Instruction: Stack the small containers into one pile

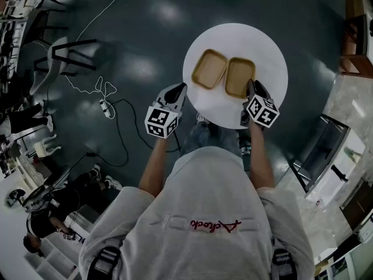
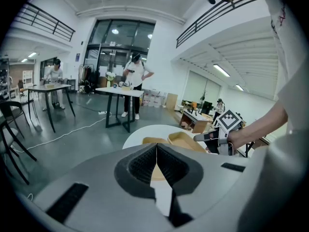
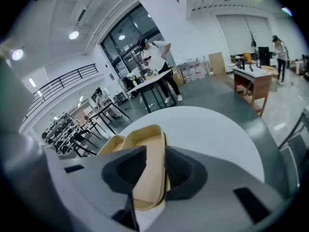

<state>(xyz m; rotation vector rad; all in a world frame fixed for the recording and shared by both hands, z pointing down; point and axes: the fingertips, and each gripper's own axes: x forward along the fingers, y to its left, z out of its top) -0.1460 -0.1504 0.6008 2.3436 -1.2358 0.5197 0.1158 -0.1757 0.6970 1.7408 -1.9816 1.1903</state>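
Right tongs (image 3: 155,172) stand open astride the tray's (image 1: 240,77) rim, seemingly for stacking onto the tray (image 1: 209,68) left of them; left tongs (image 2: 157,166) hang closed, empty.

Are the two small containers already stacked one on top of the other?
No: the head view shows the left container and the right container lying side by side on the round white table.
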